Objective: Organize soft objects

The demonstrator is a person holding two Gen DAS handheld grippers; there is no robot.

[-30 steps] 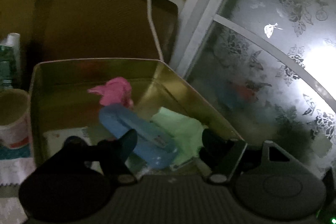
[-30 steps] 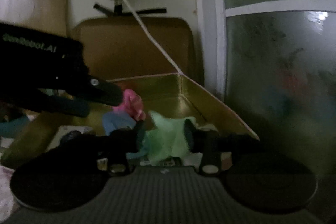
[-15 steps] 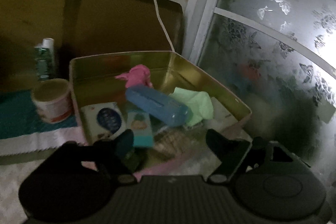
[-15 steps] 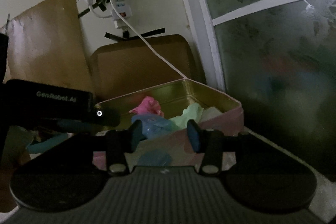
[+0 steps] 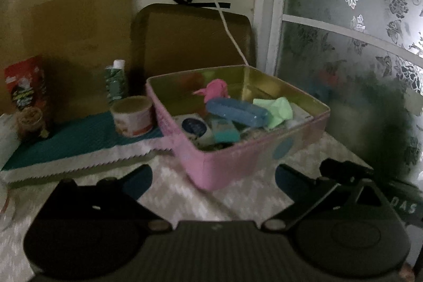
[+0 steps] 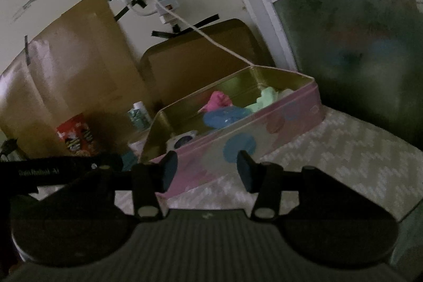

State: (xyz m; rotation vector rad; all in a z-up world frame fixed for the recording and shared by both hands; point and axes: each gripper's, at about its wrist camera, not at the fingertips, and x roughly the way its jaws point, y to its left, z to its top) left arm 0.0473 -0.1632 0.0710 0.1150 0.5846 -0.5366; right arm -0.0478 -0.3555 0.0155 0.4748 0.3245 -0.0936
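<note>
Left gripper (image 5: pixel 212 177) wide apart, right gripper (image 6: pixel 206 168) half apart, both just opening, holding nothing. Could bump pink tin (image 5: pixel 238 157) and spill blue roll (image 5: pixel 236 112), green cloth (image 5: pixel 277 111).

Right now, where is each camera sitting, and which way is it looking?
Left wrist: on the left gripper, looking forward and down at the pink tin; its open fingers show.
Right wrist: on the right gripper, tilted, facing the tin's side; its fingers and the left gripper show.
Both see the tin, blue roll and green cloth.
</note>
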